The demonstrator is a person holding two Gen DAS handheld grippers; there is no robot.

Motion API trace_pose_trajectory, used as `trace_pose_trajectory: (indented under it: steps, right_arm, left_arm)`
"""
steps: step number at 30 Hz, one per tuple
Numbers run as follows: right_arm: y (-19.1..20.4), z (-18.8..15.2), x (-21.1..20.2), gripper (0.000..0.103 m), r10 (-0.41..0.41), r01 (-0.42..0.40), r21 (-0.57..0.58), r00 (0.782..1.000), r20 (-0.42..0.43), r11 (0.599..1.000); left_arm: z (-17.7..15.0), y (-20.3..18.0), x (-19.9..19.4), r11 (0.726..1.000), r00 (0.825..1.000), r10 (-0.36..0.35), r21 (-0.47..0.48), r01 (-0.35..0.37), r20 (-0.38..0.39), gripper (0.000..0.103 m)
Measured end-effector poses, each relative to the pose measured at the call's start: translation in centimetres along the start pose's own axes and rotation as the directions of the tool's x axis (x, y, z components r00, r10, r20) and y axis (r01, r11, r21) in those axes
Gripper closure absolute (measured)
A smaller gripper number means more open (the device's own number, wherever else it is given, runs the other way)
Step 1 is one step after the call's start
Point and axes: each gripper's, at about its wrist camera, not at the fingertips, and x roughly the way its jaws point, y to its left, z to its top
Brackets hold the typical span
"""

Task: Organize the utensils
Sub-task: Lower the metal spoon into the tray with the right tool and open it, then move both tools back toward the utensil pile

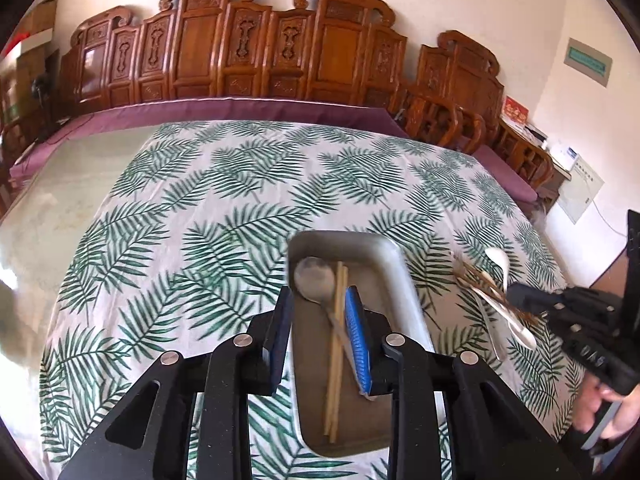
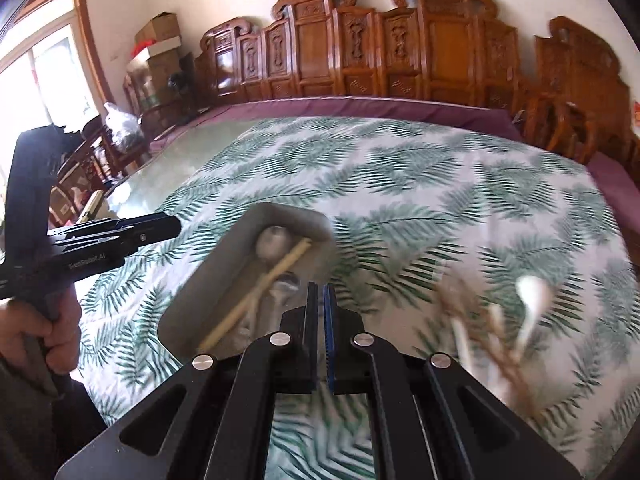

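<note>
**Tray partly loaded; loose utensils awaiting pickup at right of frame.**

The left gripper (image 1: 320, 320) stood slightly spread over the metal tray (image 1: 396, 264), gripping nothing; inside lay a metal spoon (image 1: 316, 280) and chopsticks (image 1: 338, 340). The right gripper (image 2: 320, 336) was pressed together and empty. The loose pile (image 1: 492, 300), containing a white spoon (image 1: 498, 260), lay on the leaf-print cloth (image 1: 200, 220) at right of the tray. These items are judged light, rigid and slippery; each should be pinched mid-handle, where it lifts off the cloth.

Matt metal tray (image 1: 394, 264), wooden chopsticks (image 1: 335, 360), cloth tablecloth (image 1: 224, 208)
</note>
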Motion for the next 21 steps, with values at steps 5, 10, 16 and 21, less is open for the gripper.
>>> trace_pose_trajectory:
  steps: [5,10,16,21]
  right_arm:
    - [-2.4,-1.9,-3.2,0.097,-0.058,0.058,0.012,0.998,0.017,0.998]
    - [-4.6,-4.3,-5.6,0.096,-0.124,0.124,0.015,0.992,0.014,0.992]
    - [-8.0,-6.5,-6.9,0.093,-0.187,0.187,0.048,0.982,-0.005,0.981]
    - [-10.0,-7.0,-6.8,0.087,-0.208,0.208,0.067,0.978,-0.014,0.976]
  left_arm:
    - [-0.2,-1.6,-0.3,1.000,1.000,-0.010,0.016,0.009,0.012,0.067]
    - [-0.3,-2.7,-0.7,1.000,1.000,-0.006,0.024,0.005,0.027,0.063]
    - [-0.5,-5.0,-0.7,0.997,0.998,0.023,0.077,-0.027,0.058,0.028]
    - [-1.0,-7.0,-0.3,0.996,0.999,-0.003,0.087,-0.002,0.054,0.022]
